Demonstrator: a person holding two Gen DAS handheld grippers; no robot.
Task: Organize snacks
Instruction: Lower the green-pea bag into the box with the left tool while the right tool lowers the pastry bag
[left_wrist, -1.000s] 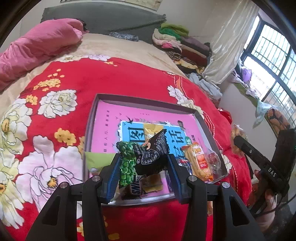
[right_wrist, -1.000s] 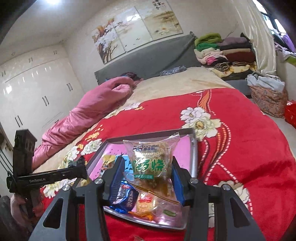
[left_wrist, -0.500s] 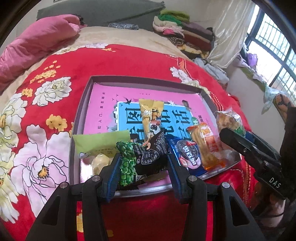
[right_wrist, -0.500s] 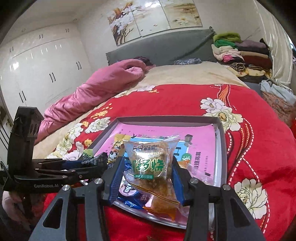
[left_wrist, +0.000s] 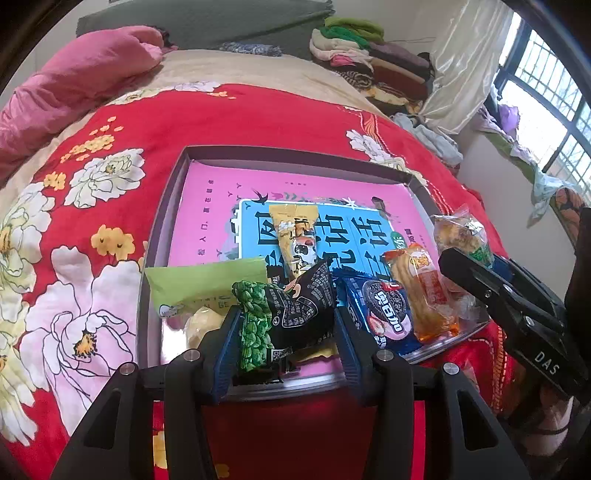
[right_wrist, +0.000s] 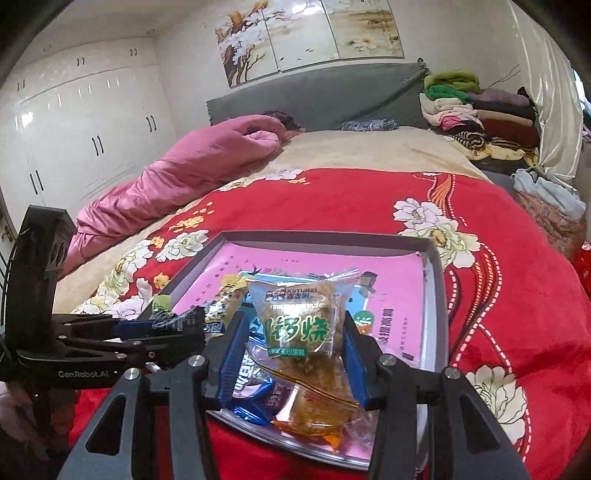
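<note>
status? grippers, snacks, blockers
Left gripper shut on black-green packet. Right gripper shut on clear cake packet. Both over tray. Nothing blocking.

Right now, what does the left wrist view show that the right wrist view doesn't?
Left wrist only: the left gripper shut on a black-and-green packet, a light green packet in the tray, and the window. Right wrist only: the right gripper shut on a clear pastry packet, the wardrobe, wall paintings. Both: the tray, the blue cookie packet, red floral blanket.
</note>
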